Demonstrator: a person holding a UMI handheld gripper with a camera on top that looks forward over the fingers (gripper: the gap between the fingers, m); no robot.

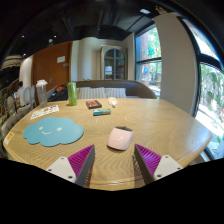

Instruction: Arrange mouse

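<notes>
A pale pinkish-white mouse [120,138] lies on the round wooden table [160,125], just ahead of my fingers and slightly right of their middle. A light blue cloud-shaped mouse mat [53,131] lies on the table to the left of the mouse, well apart from it. My gripper [113,160] is open, its two purple-padded fingers [81,160] spread wide above the table's near part, with nothing between them.
A green bottle [72,94] stands at the table's far side. Near it lie a brown box [93,104], a teal pen-like item [101,113] and a small white object [112,102]. A paper sheet [44,112] lies far left. Sofa and windows stand beyond.
</notes>
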